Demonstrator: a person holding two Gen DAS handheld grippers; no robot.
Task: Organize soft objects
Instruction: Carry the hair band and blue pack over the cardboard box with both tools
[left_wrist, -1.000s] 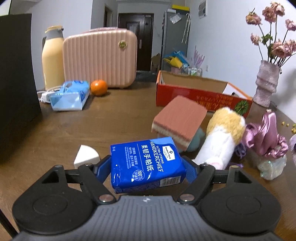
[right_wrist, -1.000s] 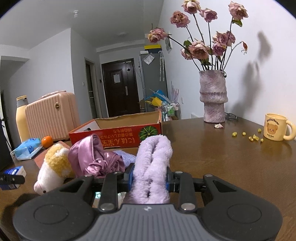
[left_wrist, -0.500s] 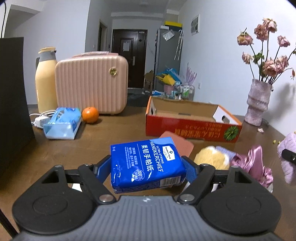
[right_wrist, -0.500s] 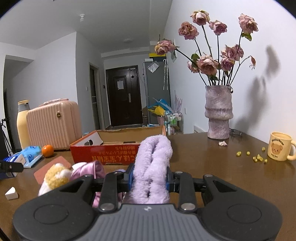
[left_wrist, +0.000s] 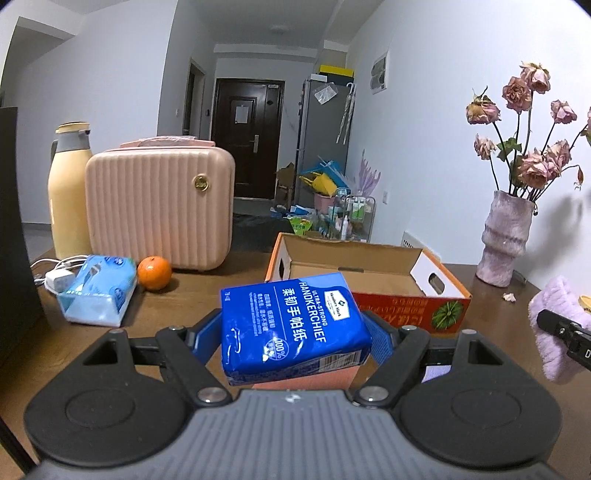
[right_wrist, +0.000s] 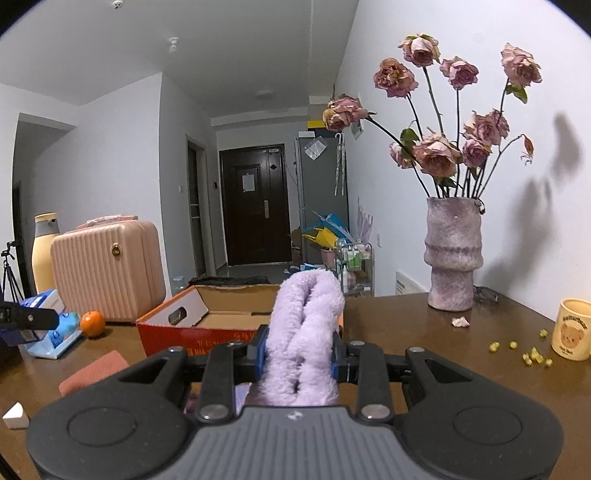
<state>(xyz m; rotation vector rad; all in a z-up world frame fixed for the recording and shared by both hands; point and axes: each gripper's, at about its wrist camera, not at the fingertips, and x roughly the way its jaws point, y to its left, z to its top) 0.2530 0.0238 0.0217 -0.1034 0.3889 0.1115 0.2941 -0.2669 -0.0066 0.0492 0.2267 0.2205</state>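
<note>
both claws are now riding higher than a second ago: the table's clutter has been dropping out of the lower part of each view, and the open cardboard box is now sitting straight ahead, its inside showing. the left claw is holding the blue handkerchief pack between its blue pads, jaws spread fairly wide around it, the pack tilting up clear of the table. the right claw is squeezing the folded lilac fleece cloth in a narrow grip, the cloth standing up between the pads; in the left view it is showing at the right edge.

the box is standing toward the far edge of the table, between the pink case on the left and the vase of dried roses on the right. since both soft things are lifted and facing the box, the carry looks to be under way, with the drop into the box probably coming next. the salmon sponge and a white wedge are lying on the table near its left side, not yet put away.
</note>
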